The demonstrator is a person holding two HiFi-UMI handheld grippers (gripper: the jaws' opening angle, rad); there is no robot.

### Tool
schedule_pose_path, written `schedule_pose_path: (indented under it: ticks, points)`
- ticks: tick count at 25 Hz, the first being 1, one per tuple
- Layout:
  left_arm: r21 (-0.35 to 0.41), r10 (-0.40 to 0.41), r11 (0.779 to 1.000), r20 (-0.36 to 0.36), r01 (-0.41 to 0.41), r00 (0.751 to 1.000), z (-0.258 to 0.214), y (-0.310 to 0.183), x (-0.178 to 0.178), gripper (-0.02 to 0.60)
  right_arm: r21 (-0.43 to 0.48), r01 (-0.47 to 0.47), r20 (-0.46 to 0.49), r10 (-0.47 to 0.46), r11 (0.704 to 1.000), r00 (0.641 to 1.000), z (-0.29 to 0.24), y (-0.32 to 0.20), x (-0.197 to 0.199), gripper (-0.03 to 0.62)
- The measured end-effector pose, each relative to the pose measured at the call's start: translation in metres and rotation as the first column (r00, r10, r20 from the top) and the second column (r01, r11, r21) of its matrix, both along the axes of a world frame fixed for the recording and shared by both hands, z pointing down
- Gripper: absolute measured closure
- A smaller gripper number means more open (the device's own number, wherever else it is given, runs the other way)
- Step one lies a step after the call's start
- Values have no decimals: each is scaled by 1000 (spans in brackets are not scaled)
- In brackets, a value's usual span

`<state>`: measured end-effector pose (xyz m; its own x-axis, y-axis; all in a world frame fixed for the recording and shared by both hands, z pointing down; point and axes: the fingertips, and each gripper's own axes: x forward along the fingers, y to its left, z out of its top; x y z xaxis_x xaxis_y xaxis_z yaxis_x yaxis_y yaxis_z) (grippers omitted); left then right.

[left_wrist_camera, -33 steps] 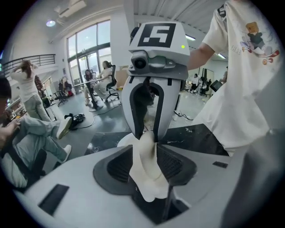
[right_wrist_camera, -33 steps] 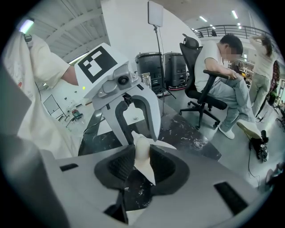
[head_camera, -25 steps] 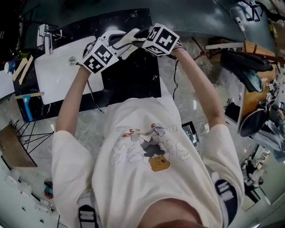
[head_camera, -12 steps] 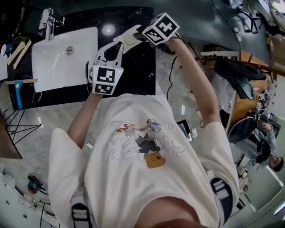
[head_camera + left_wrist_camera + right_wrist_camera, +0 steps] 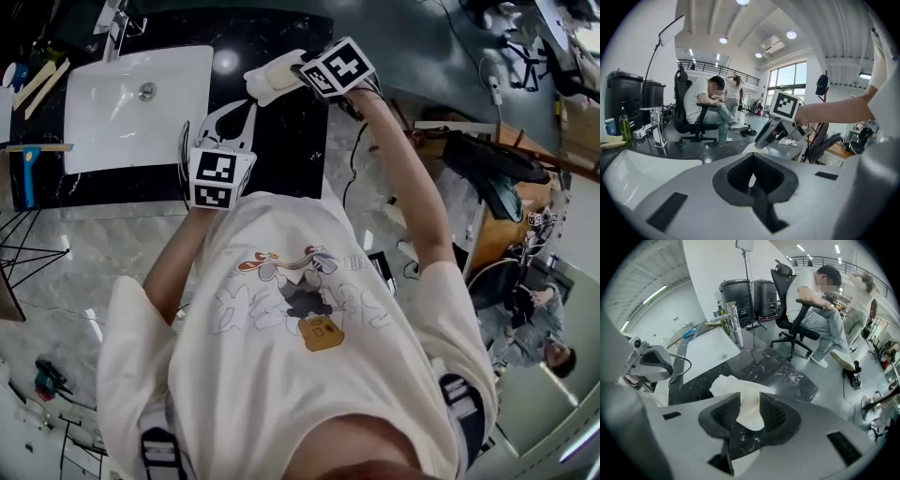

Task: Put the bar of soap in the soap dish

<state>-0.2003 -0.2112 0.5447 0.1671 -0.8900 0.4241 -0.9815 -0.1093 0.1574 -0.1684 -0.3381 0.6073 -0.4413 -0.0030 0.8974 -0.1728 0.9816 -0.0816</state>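
Observation:
A cream bar of soap (image 5: 747, 411) stands upright between the pads of my right gripper (image 5: 749, 401), filling the gap and touching both. Those jaws have just been opening a little. Just beyond the bar a white soap dish (image 5: 724, 383) lies on the black marble counter (image 5: 787, 373); I cannot tell whether the bar rests in it. In the head view the right gripper (image 5: 292, 73) is at the counter's far edge with the white soap and dish (image 5: 267, 82) at its tips. My left gripper (image 5: 236, 112) hovers nearer the person, its jaws just closed, empty (image 5: 751, 177).
A white sink (image 5: 141, 103) with a chrome faucet (image 5: 735, 329) fills the counter's left half. Bottles (image 5: 624, 124) and wooden pieces (image 5: 42, 84) lie left of it. A person sits in an office chair (image 5: 806, 305) behind the counter. A cable runs from the left gripper.
The left gripper has drawn back from the white thing toward the person, rolled over and shut empty. The right gripper stays at the counter's far edge with the white thing at its tips.

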Motion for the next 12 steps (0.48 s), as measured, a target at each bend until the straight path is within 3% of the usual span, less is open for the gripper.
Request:
schedule_pose_path:
  ticks: [6, 9, 12]
  points:
    - [-37, 41, 998, -6, -41, 999, 12, 15, 20, 574, 168, -63, 69, 52, 984, 996, -21, -13, 8, 487]
    - [-28, 55, 998, -10, -56, 998, 9, 13, 22, 574, 182, -146, 219, 104, 972, 970, -45, -15, 14, 579]
    - [-24, 80, 997, -11, -80, 997, 6, 13, 29, 574, 166, -241, 360, 169, 956, 917, -65, -7, 26, 588]
